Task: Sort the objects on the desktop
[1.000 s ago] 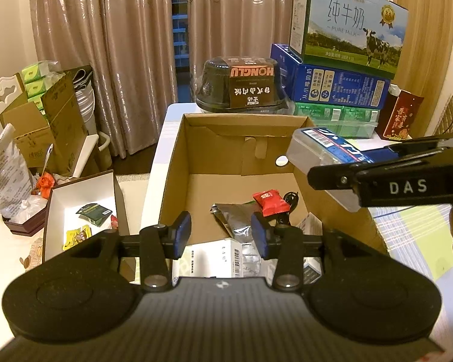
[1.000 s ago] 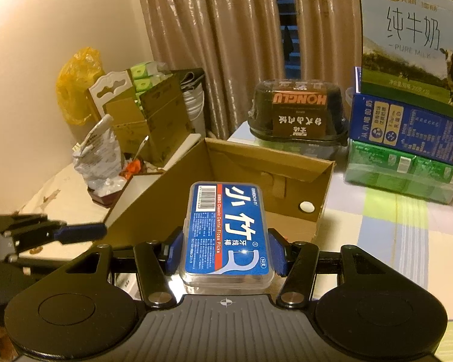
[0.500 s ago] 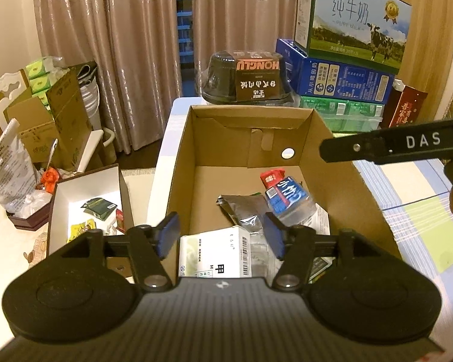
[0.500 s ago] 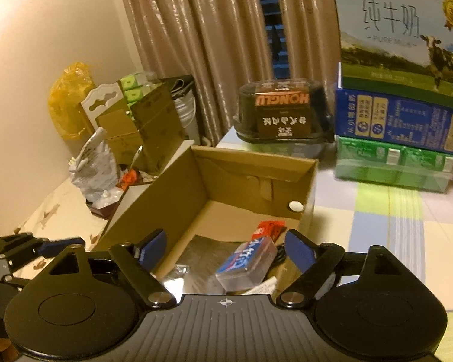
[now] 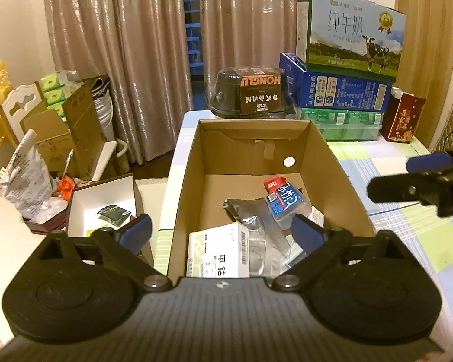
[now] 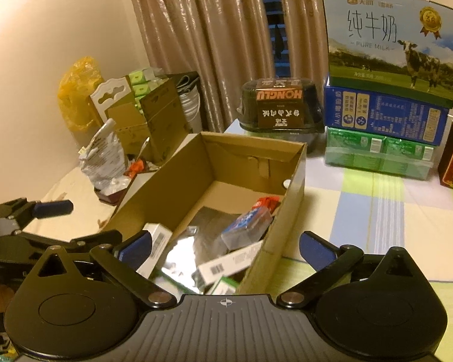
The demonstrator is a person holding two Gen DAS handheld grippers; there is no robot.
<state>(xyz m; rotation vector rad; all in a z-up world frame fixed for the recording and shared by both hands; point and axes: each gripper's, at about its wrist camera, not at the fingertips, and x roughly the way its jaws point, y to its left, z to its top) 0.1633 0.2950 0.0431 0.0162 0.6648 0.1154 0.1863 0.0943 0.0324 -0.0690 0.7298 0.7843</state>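
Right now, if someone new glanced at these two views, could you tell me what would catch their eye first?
Probably the open cardboard box in the middle of the table, with a blue floss-pick case lying tilted on a silver foil pouch among the packets inside. Behind it to the right rises a stack of cartons topped by a green "Pure Milk" carton. Both the left gripper and right gripper are open and empty.

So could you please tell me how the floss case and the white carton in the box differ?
The floss case is clear plastic with a blue label; the white carton is opaque card with a barcode. The case lies tilted on the foil pouch, farther in; the carton sits nearest. Both lie inside the cardboard box.
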